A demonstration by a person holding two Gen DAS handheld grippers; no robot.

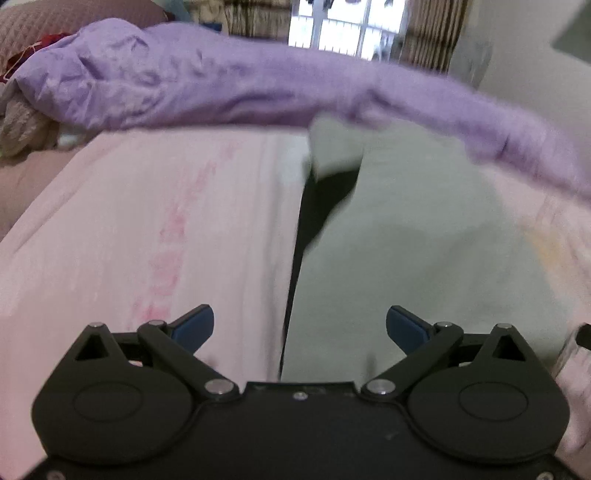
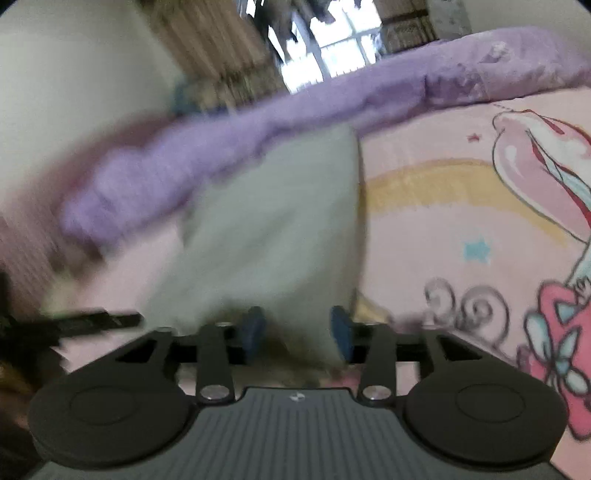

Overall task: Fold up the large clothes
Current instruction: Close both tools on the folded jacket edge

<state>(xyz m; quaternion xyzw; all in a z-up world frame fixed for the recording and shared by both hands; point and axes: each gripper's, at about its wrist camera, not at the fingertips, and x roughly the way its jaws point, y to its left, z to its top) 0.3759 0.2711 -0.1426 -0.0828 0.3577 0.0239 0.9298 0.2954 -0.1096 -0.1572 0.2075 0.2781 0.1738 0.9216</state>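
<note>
My left wrist camera sits behind the left gripper [image 1: 300, 326], low and close over the pink bedsheet [image 1: 155, 229], facing forward toward the purple blanket [image 1: 221, 88] and the window [image 1: 343, 29]. My right wrist camera sits behind the right gripper [image 2: 298, 330], equally low and rolled to one side, facing the same way. Both views share the pale green garment [image 2: 273, 229], the blanket, the sheet and the window.

Pale grey-green garment [image 2: 273, 229], lilac blanket [image 1: 192, 85], pink sheet [image 2: 443, 206] printed with a rainbow.
</note>
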